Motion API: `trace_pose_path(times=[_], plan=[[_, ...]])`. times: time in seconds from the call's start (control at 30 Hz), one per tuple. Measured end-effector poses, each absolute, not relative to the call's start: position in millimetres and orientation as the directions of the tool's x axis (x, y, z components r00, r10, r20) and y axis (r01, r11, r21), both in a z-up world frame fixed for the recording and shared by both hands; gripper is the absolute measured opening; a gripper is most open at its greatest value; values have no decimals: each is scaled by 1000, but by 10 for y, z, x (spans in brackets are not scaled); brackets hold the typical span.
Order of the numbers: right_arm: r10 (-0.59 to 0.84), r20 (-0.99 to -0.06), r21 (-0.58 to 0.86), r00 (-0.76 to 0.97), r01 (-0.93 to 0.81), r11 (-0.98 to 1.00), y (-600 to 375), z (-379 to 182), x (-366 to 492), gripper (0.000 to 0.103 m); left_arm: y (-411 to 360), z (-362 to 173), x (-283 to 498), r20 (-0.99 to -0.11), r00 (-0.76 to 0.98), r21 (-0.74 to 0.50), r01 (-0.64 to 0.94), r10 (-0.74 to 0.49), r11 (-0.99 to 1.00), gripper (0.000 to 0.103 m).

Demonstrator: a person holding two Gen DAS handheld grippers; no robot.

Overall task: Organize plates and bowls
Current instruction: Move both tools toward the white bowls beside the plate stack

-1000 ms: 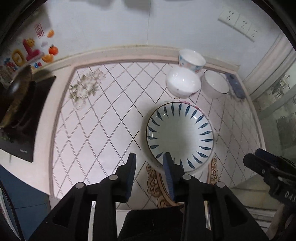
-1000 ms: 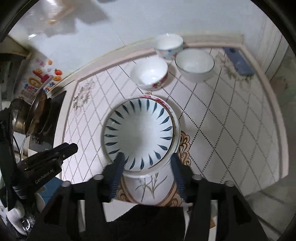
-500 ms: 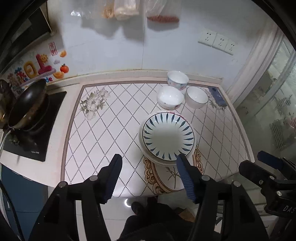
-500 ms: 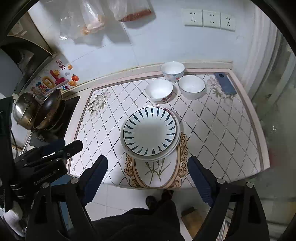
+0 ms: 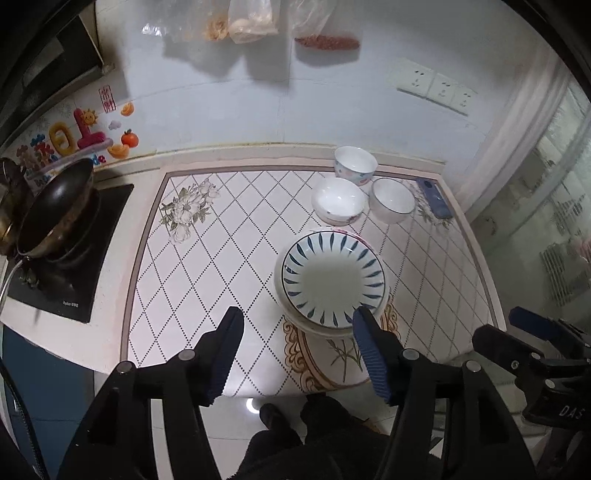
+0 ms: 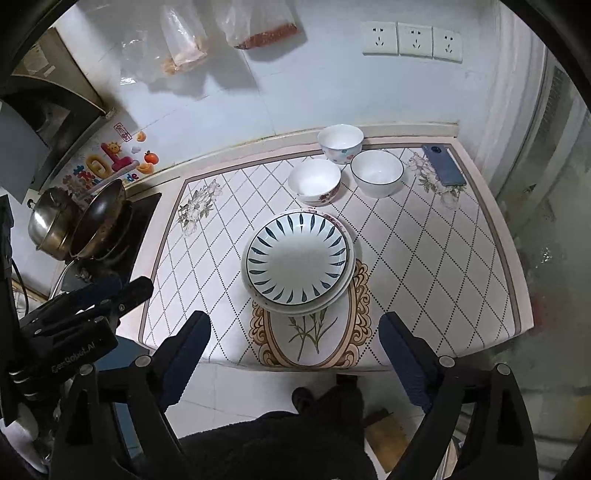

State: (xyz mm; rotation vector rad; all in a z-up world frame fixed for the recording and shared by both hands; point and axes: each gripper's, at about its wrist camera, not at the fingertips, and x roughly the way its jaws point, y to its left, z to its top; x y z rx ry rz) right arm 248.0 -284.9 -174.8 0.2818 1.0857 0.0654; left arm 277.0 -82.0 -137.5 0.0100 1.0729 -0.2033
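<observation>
A blue-leaf plate (image 5: 333,283) (image 6: 297,259) lies on top of a stack of white plates near the counter's front edge. Three white bowls stand behind it: a floral one (image 5: 338,201) (image 6: 314,182), a dotted one at the wall (image 5: 355,164) (image 6: 340,142), and a dark-rimmed one (image 5: 392,200) (image 6: 376,174). My left gripper (image 5: 297,326) is open and empty, held high in front of the counter. My right gripper (image 6: 294,334) is open wide and empty, also high and back from the stack.
The tiled counter (image 6: 424,251) has a phone (image 6: 443,164) at its back right corner. A stove with a wok (image 6: 99,218) and a steel pot (image 6: 50,221) stands left. Bags (image 6: 258,27) hang on the wall. Glass door on the right.
Both grippers have pulled up and back from the plate stack and opened wide. The blue-leaf plate stays on the stack.
</observation>
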Motion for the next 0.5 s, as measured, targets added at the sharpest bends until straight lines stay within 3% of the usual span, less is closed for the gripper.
trace_pose_path(times=[0.5], plan=[[376,-839,451,394,115,885,-3658,-2796,4489,95,-1138,-2448,4688,-945,302,-119,41,-126,992,59]])
